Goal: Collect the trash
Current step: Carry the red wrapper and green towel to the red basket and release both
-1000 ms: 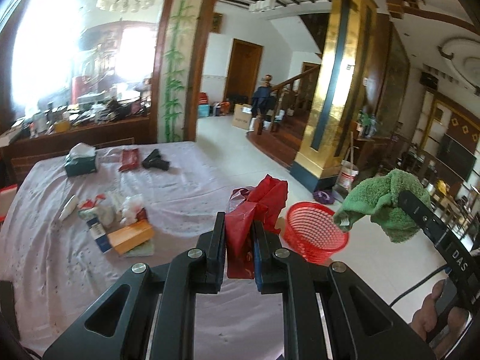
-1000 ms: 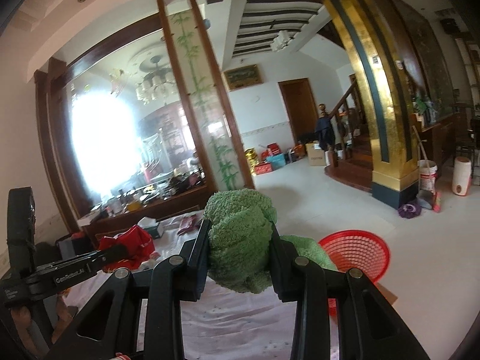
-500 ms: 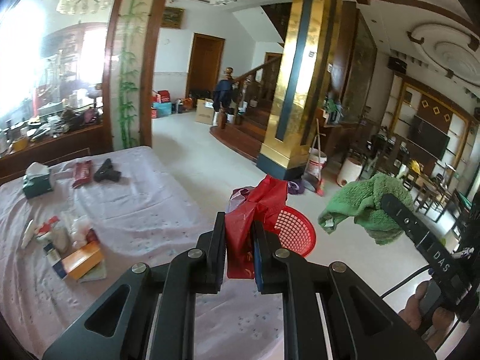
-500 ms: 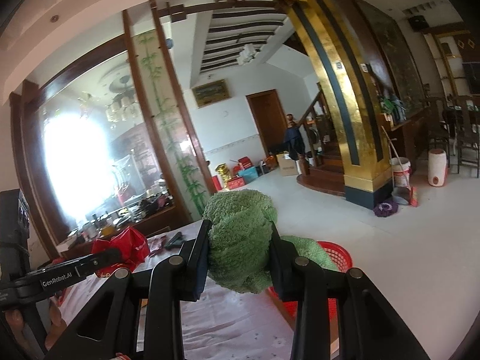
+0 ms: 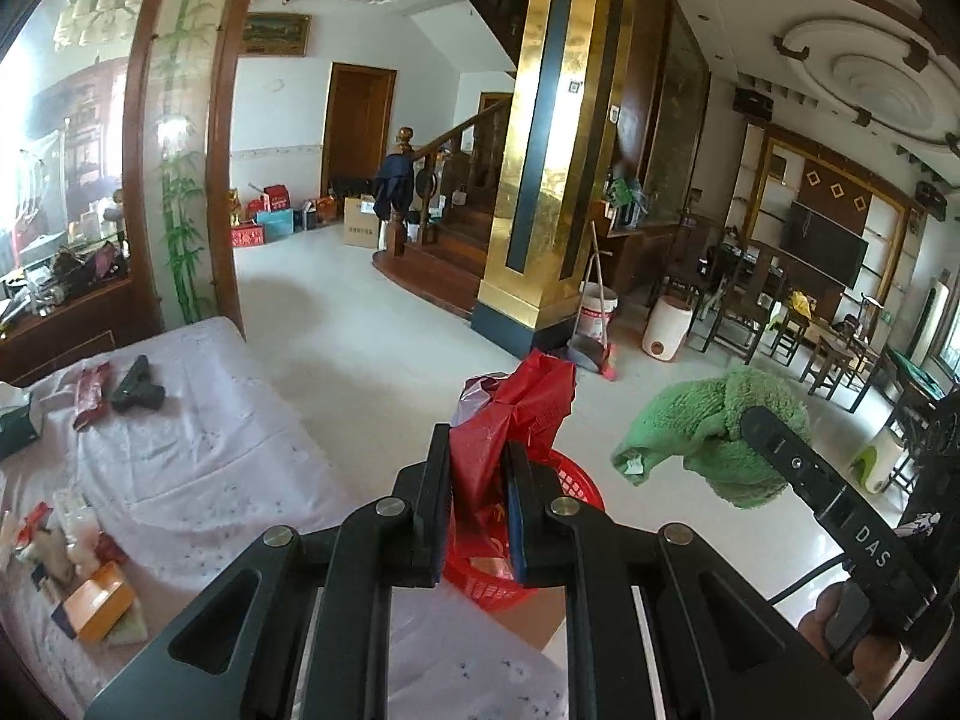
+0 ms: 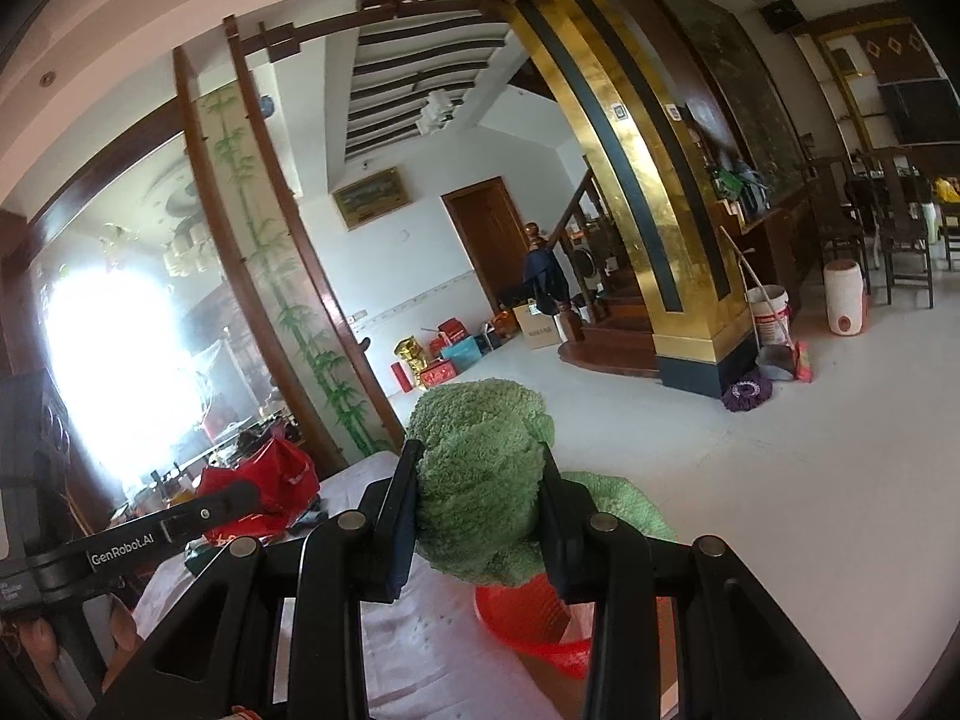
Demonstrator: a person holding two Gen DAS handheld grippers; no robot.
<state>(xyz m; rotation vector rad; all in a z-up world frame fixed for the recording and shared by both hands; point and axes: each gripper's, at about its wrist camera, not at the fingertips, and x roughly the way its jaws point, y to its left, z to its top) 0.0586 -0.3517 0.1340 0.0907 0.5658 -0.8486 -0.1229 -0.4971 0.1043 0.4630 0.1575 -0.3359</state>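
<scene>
My left gripper [image 5: 477, 453] is shut on a crumpled red plastic bag [image 5: 522, 405] and holds it right above the red mesh basket [image 5: 570, 492] that stands beside the table edge. My right gripper [image 6: 477, 468] is shut on a green fluffy cloth [image 6: 480, 456], held over the table edge near the same basket [image 6: 528, 618]. The cloth [image 5: 720, 426] and right gripper show to the right in the left wrist view. The red bag [image 6: 264, 480] shows at the left in the right wrist view.
The table with a white cloth [image 5: 198, 456] holds a pile of small wrappers and an orange box [image 5: 99, 600], a black toy gun [image 5: 138, 390], a red packet [image 5: 90, 399] and a tissue box [image 5: 15, 420]. A gold pillar [image 5: 540, 180], a bucket and a dustpan stand on the floor beyond.
Both grippers have swung right with their loads. The red bag now hangs directly over the red basket, which has come closer beneath both grippers.
</scene>
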